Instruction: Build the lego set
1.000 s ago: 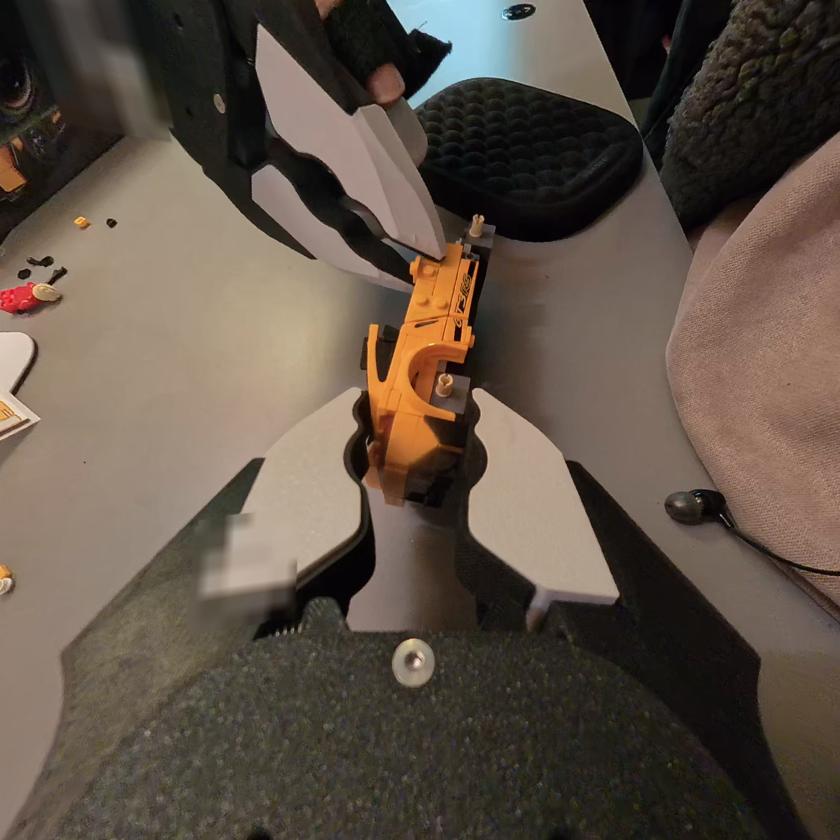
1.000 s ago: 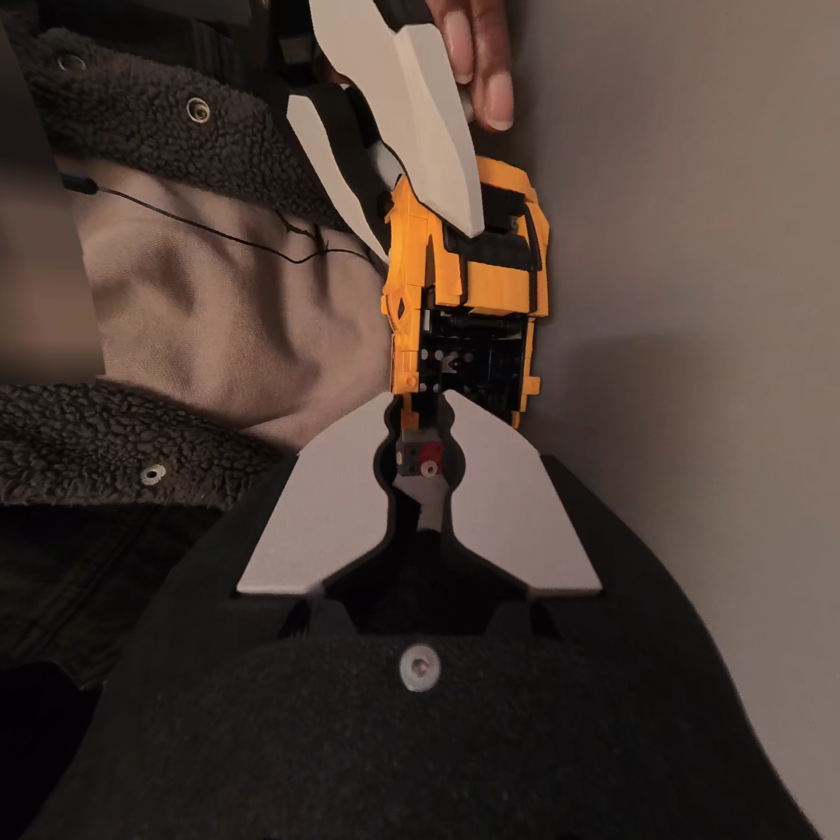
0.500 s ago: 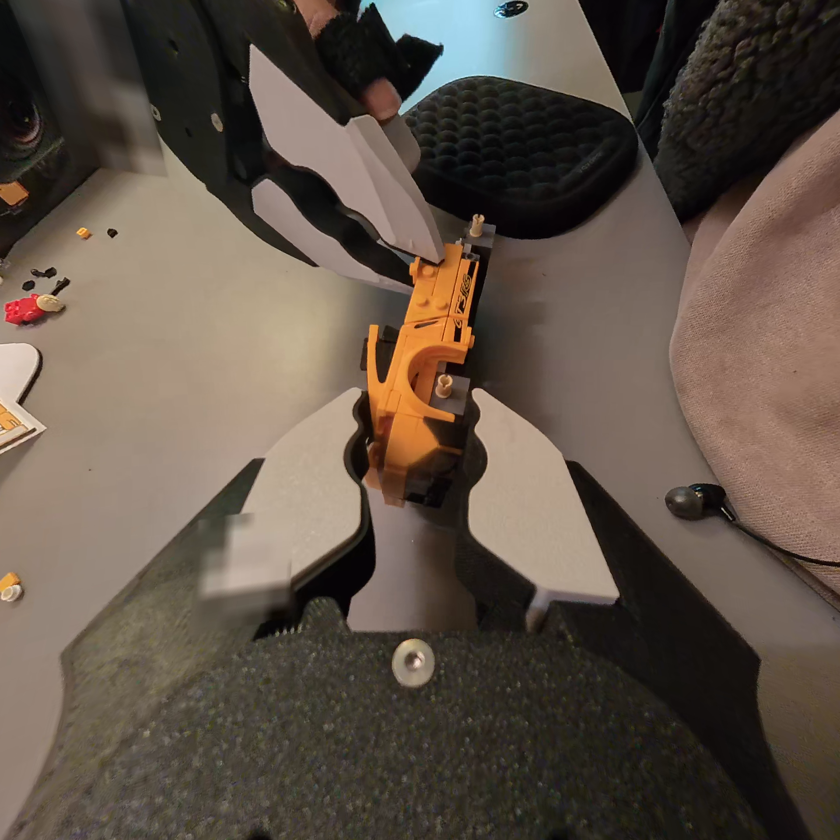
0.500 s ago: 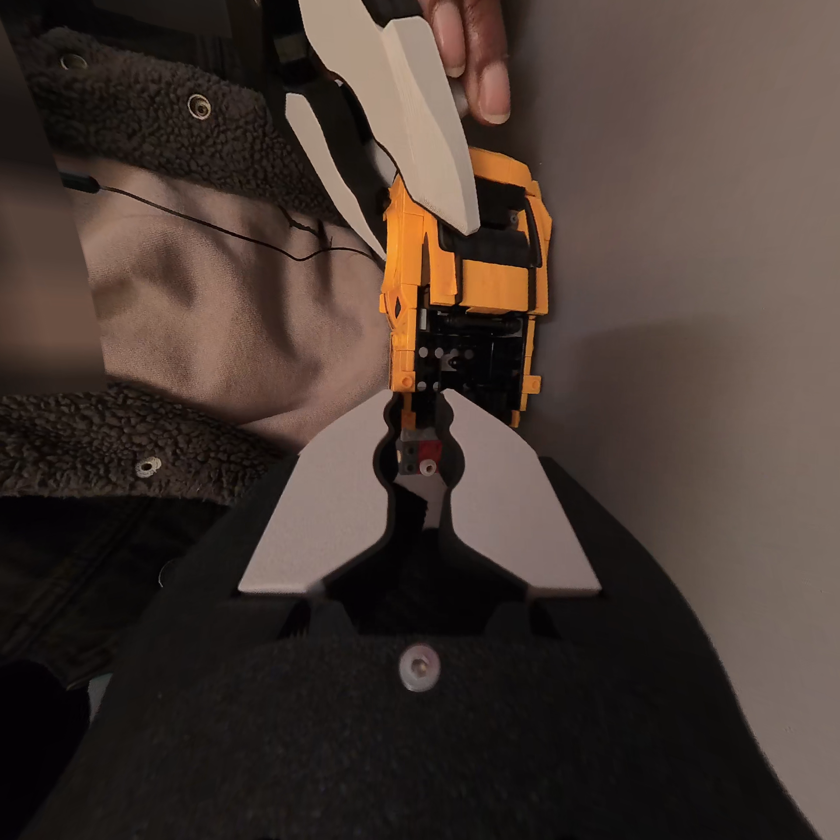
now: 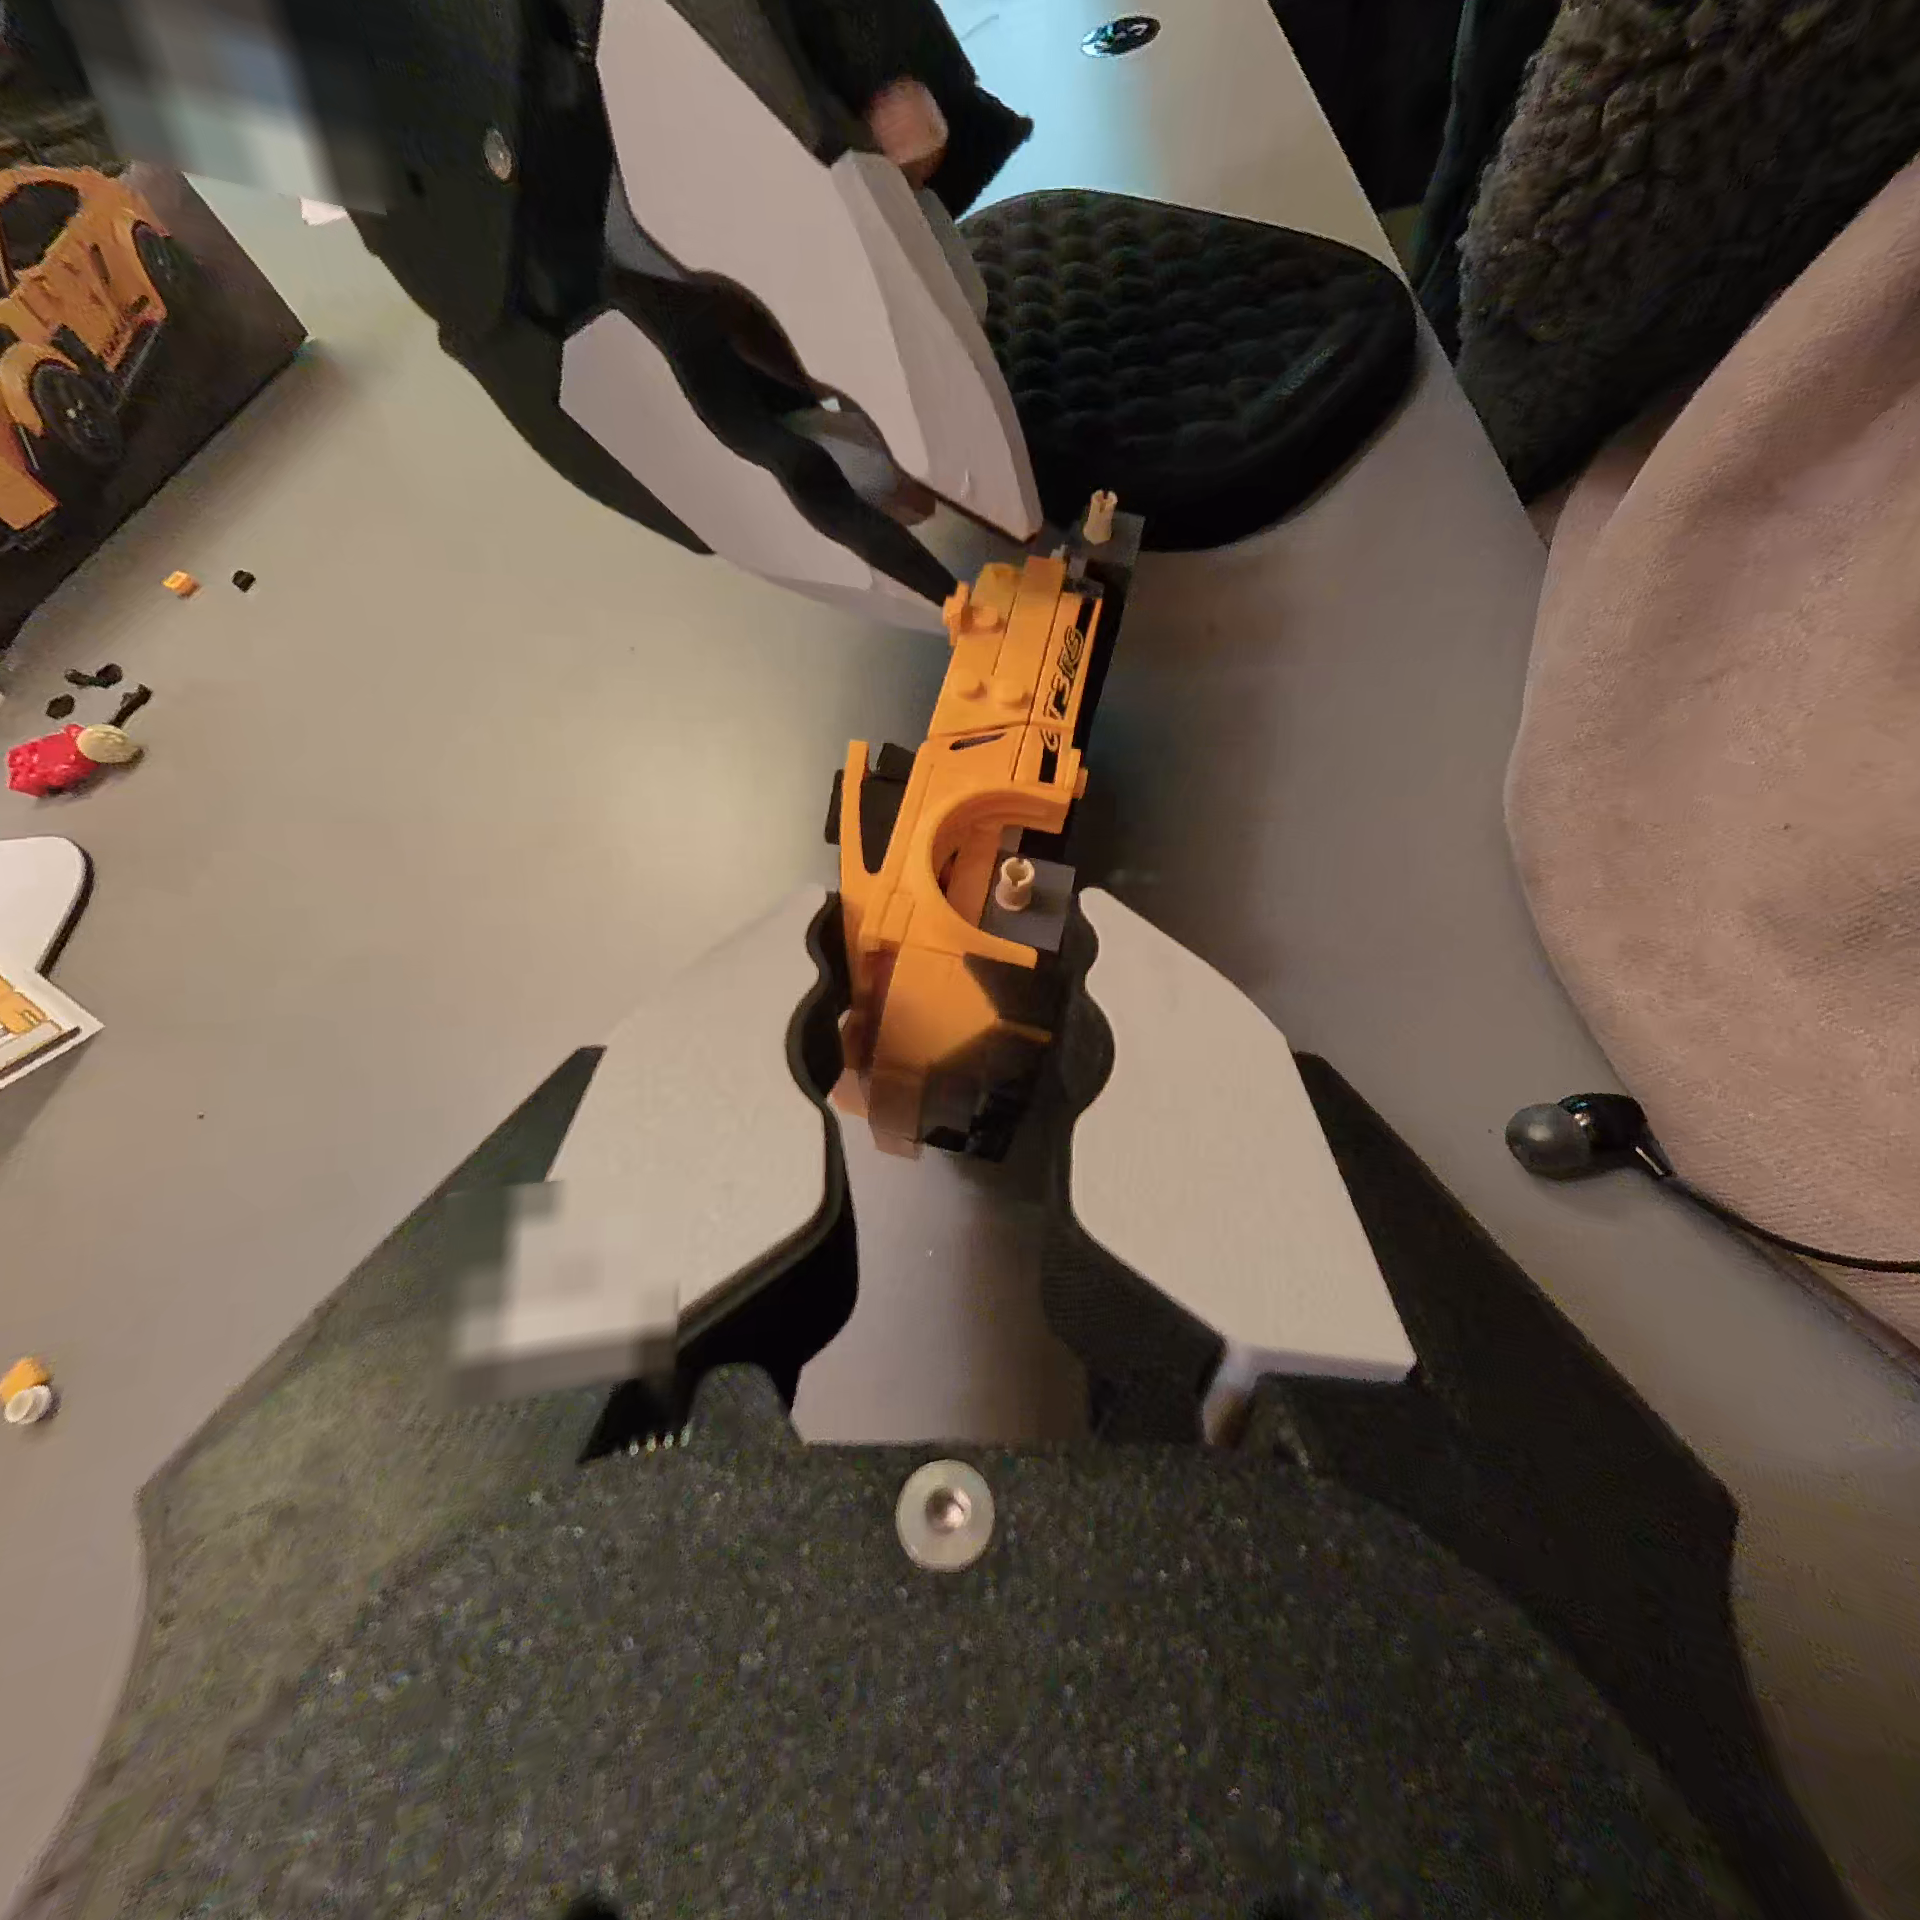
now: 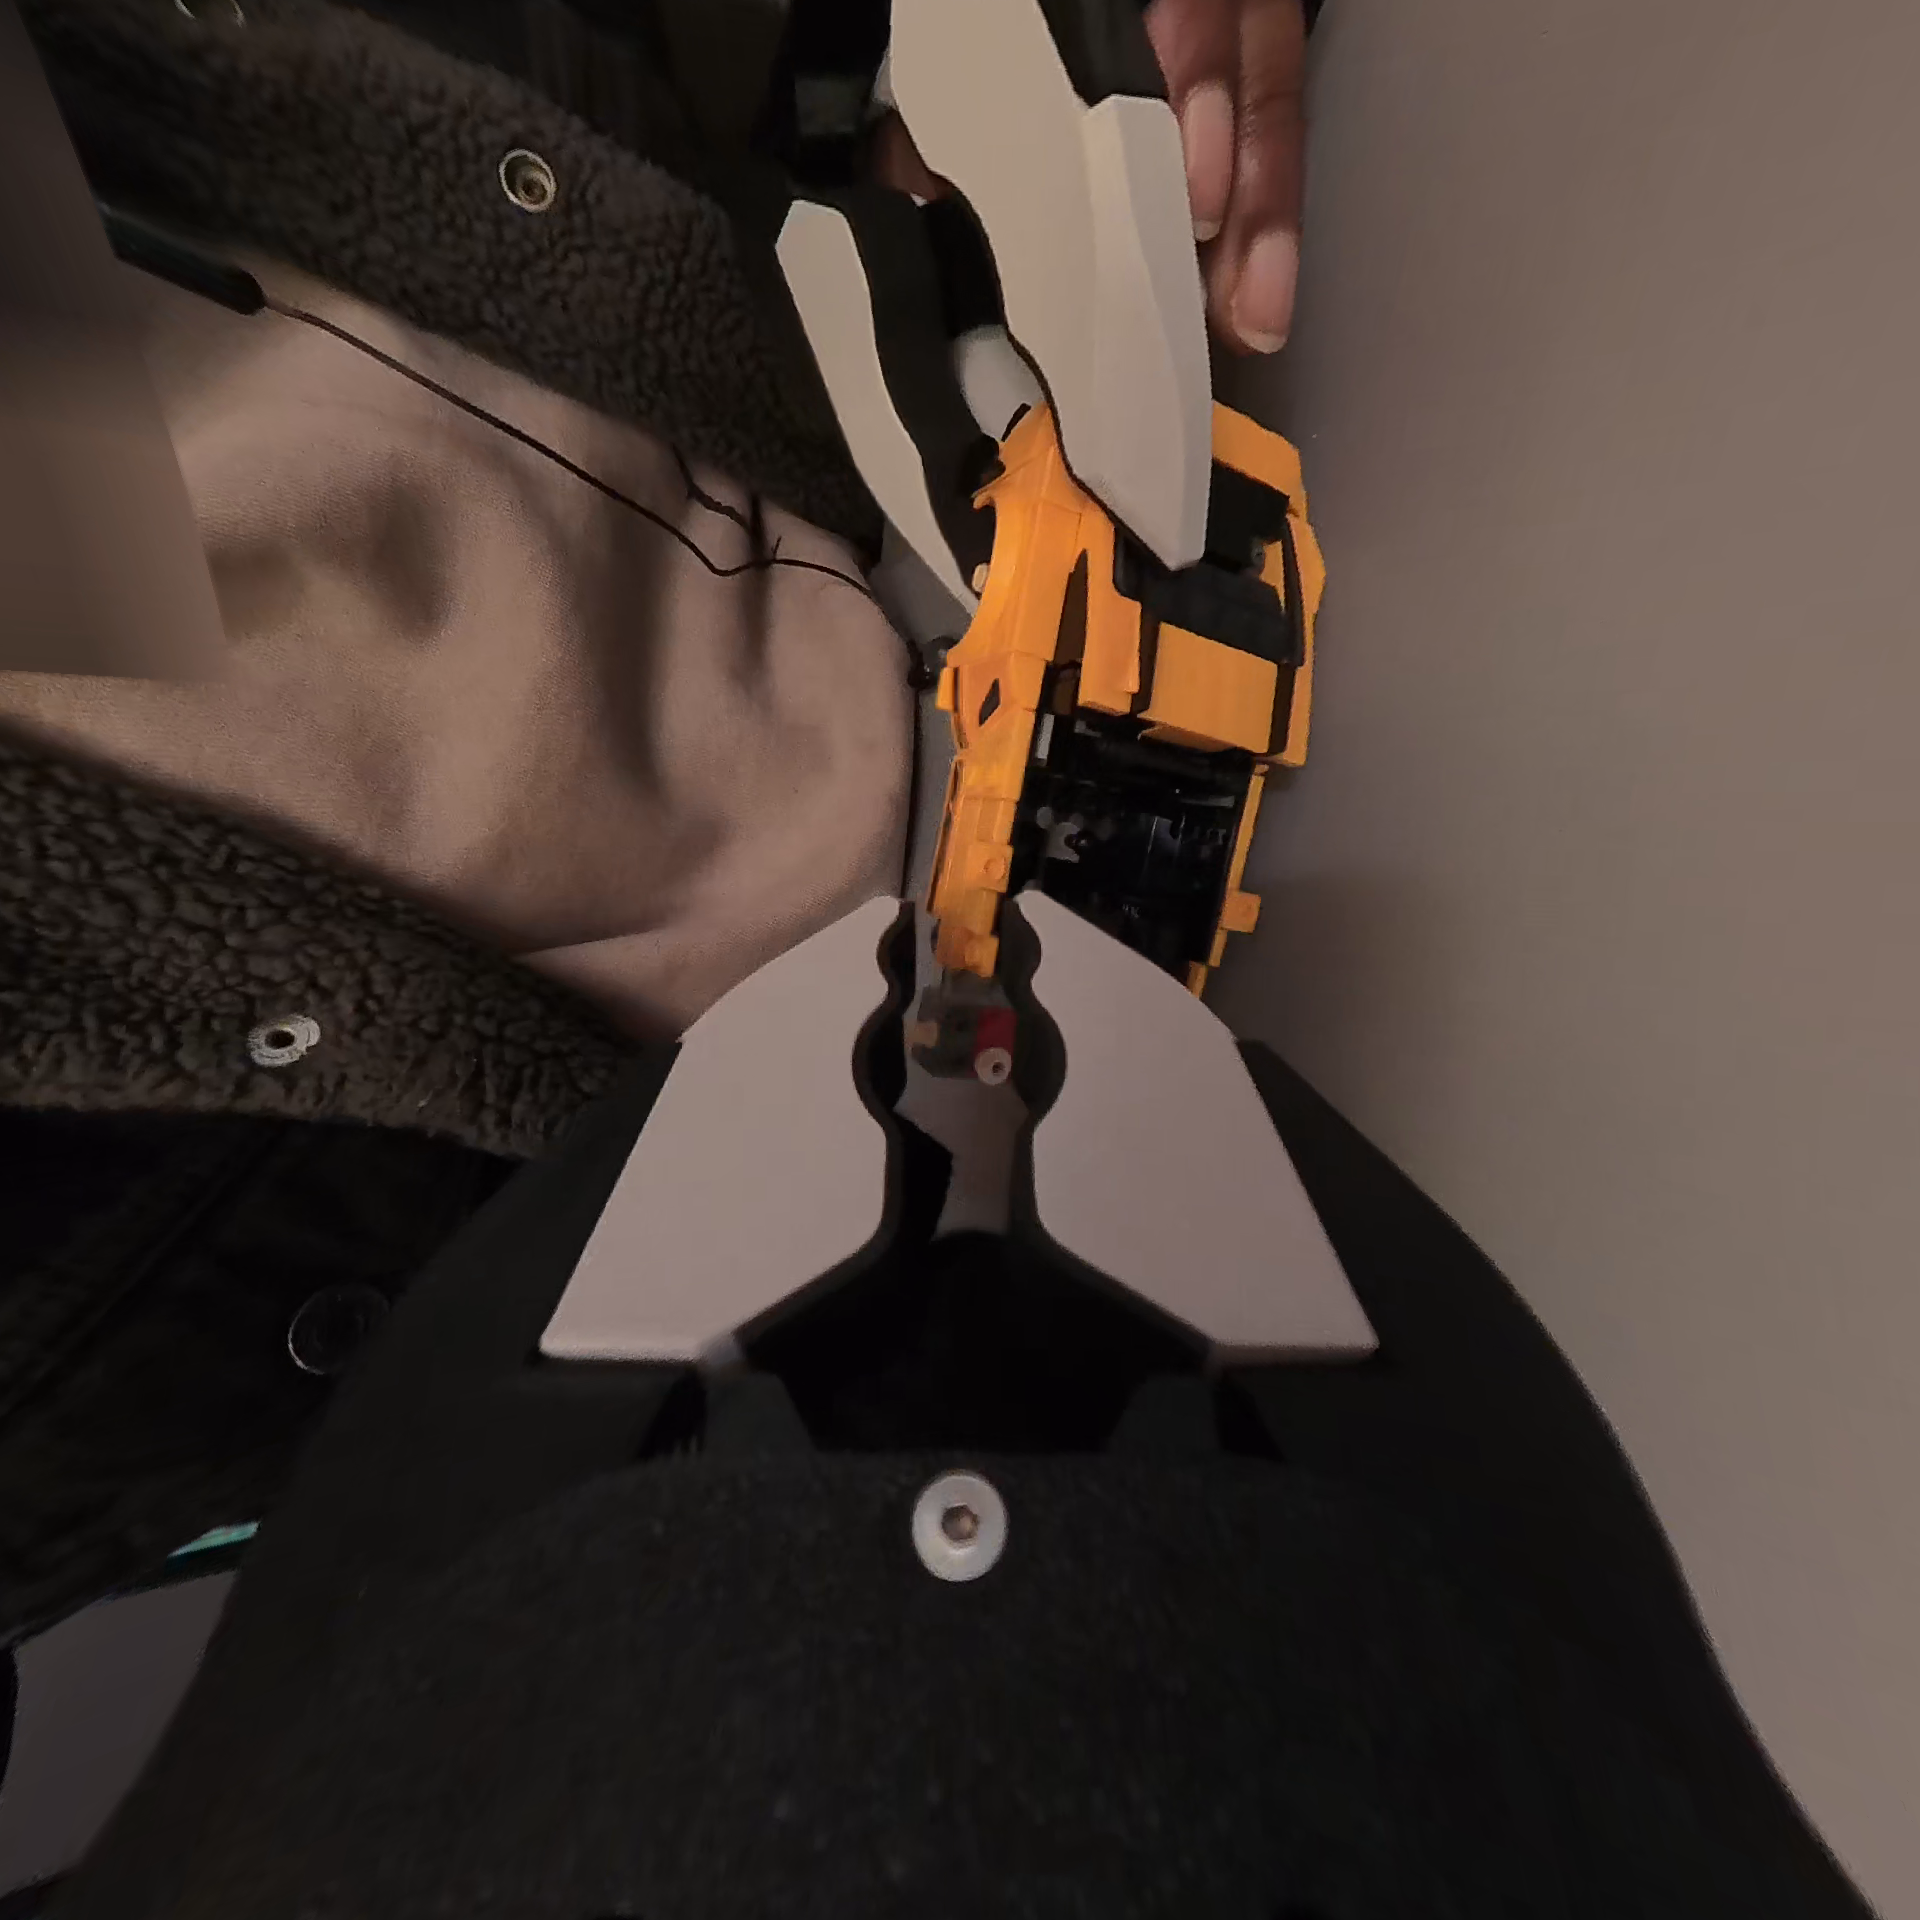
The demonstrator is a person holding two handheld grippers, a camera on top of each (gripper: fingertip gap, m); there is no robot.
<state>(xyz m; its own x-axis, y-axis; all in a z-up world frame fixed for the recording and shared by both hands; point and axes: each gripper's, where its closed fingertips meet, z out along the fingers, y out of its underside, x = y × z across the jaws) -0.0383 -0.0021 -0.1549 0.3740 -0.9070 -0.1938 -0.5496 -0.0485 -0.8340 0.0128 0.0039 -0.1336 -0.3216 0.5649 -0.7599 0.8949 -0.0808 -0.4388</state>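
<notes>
Fingers of the left gripper (image 5: 951, 997) clamp one end of an orange and black brick-built toy car (image 5: 987, 831), pads pressing both its sides. The right gripper (image 6: 961, 935) pinches the car's opposite end, its tips closed on a narrow orange side strip (image 6: 971, 883). The car hangs between the two grippers above the grey table (image 5: 468, 831), wheel pins bare. Behind it lies a black textured pad (image 5: 1174, 343). An earbud (image 5: 1569, 1132) with its cord rests at the table edge beside beige cloth (image 5: 1714, 727). Loose small bricks (image 5: 73, 748) and a box (image 5: 94, 343) picturing an orange car sit well off to the left.
</notes>
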